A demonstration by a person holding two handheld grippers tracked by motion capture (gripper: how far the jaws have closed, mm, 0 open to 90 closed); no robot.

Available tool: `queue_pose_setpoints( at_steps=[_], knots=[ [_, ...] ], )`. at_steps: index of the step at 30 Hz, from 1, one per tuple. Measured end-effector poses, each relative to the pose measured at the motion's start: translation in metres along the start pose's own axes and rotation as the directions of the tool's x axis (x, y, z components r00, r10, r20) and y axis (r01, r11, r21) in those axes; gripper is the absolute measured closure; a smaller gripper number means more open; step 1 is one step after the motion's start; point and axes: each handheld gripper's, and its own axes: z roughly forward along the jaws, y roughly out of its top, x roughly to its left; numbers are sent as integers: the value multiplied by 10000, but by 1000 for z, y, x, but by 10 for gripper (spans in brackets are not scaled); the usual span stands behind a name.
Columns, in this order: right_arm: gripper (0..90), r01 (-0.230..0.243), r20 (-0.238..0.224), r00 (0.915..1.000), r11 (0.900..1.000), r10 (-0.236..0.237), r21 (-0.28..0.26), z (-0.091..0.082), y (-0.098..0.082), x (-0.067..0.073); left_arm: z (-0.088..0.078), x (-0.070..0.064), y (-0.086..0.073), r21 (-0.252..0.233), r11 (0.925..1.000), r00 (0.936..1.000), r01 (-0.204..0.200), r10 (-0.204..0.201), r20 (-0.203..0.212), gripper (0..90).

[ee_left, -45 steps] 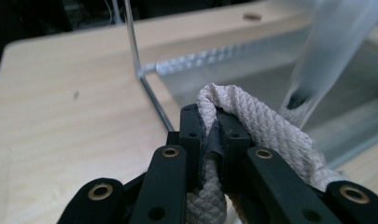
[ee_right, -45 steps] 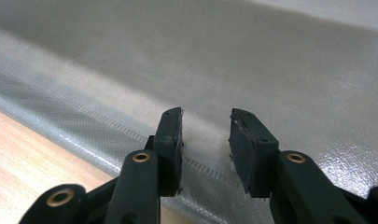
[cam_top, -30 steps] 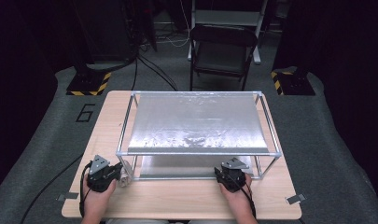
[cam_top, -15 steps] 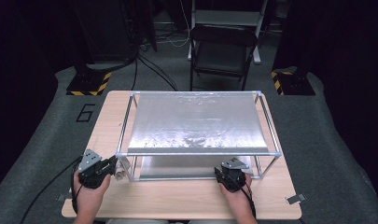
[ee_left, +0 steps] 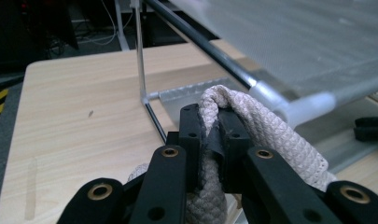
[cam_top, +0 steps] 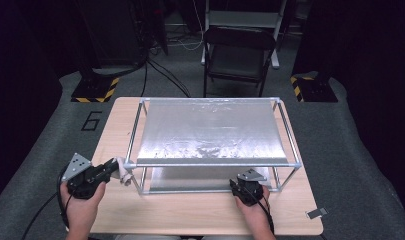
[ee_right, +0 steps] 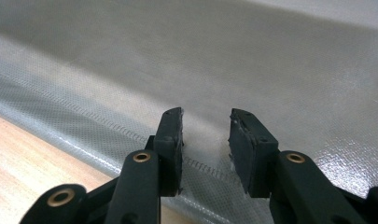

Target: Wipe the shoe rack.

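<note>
High view: a metal frame [cam_top: 210, 162] carrying a silvery mesh sheet [cam_top: 210, 132] covers most of the wooden table [cam_top: 190, 212]. Nothing hangs over the frame yet, so I'd say the job is only beginning. The left gripper [cam_top: 113, 167] clamps a whitish cloth [ee_left: 252, 123] beside the frame's near left corner. The right gripper [ee_right: 206, 135] is parted, empty, above the lower sheet.

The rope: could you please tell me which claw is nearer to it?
Left. The left claw is shut on the rope by the frame's near left corner; the right claw sits open at the near right, apart from it.
</note>
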Motion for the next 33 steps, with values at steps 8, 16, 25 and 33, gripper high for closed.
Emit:
queue_pose_setpoints(
  at_steps=[8, 16, 25, 33],
  knots=[
    [641, 4, 6, 10000, 10000, -4, 3, 0, 0, 0, -3, -8, 22, -156, 9987, 9989, -477, 476, -23, 824],
    [641, 40, 39, 10000, 10000, -40, 19, 0, 0, 0, -4, -15, 45, -491, 9958, 9970, -770, 763, -156, 825],
    [641, 19, 55, 10000, 10000, -20, 34, 0, 0, 0, 28, -51, 51, -79, 9898, 9888, -1423, 1425, 445, 823],
    [641, 10, 50, 10000, 10000, -10, 32, 0, 0, 0, 50, -74, 40, 404, 9835, 9843, -1763, 1765, -19, 816]
  ],
)
